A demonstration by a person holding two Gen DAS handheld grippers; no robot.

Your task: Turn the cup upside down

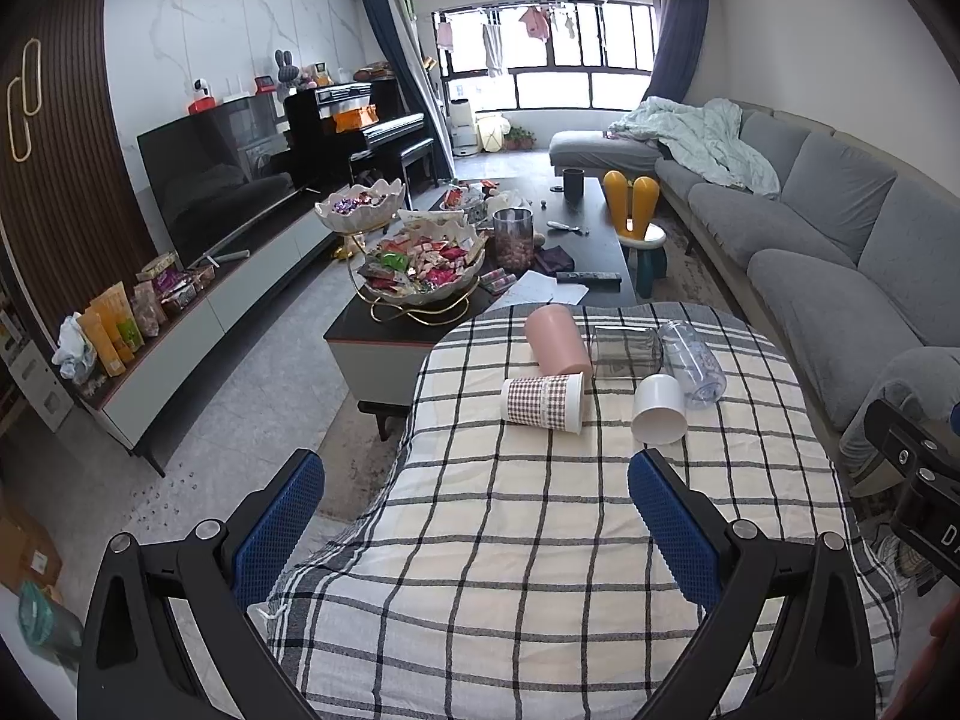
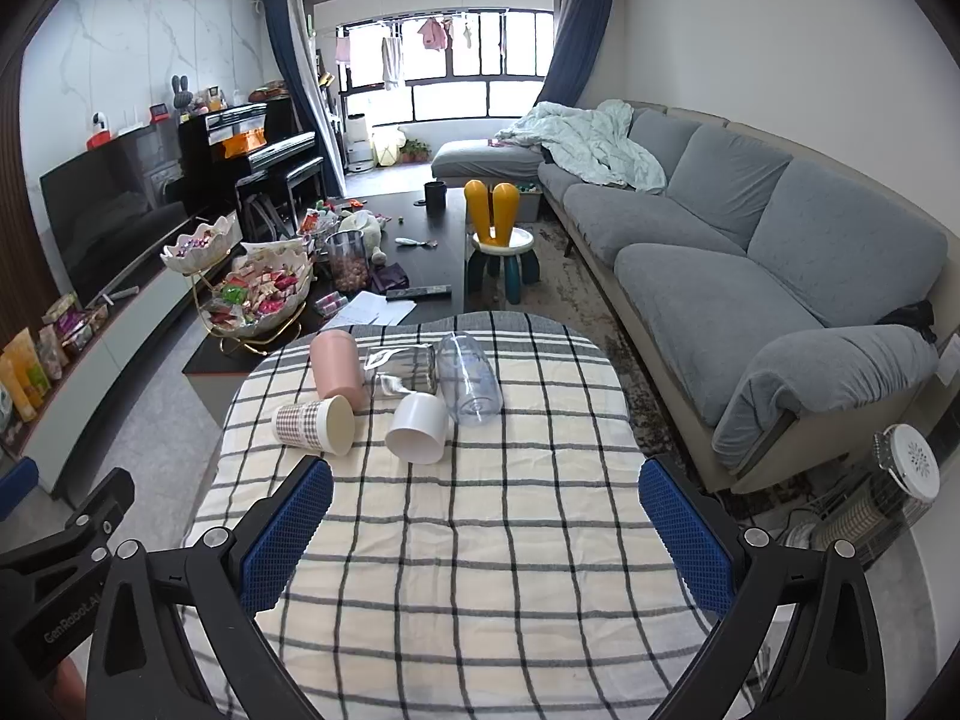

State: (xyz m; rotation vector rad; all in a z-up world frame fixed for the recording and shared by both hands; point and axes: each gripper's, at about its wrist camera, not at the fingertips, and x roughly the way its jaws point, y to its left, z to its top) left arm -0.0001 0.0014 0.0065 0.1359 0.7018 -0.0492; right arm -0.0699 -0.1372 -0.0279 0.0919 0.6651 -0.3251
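1. Blue-padded fingers of the left gripper (image 1: 477, 516) are seen spread wide apart above the near part of the checked cloth (image 1: 540, 570), with nothing held between them; the right gripper (image 2: 486, 525) is likewise held wide open and empty over the same cloth.
2. Five cups are found lying on their sides in a cluster at the far end of the cloth, well apart from both grippers, with only bare cloth between.
3. At the left of the cluster, the houndstooth cup (image 1: 543, 401) is laid with its mouth turned to the right.
4. Just behind it, the pink cup (image 1: 557, 339) is set with its near end touching the houndstooth cup.
5. Beside the pink cup, the dark glass cup (image 1: 626, 351) is seen on its side.
6. In front of that, the white cup (image 1: 659, 409) is laid with its open mouth facing the cameras.
7. At the right, the clear plastic cup (image 1: 693, 363) is seen alongside the white cup and the glass one.
8. Beyond the cloth's far edge, a snack bowl stand (image 1: 420, 273) and a jar (image 1: 513, 239) are placed on the coffee table (image 1: 594, 204).
9. Further right, a rabbit-ear stool (image 1: 636, 222) and a grey sofa (image 1: 828, 240) are seen.
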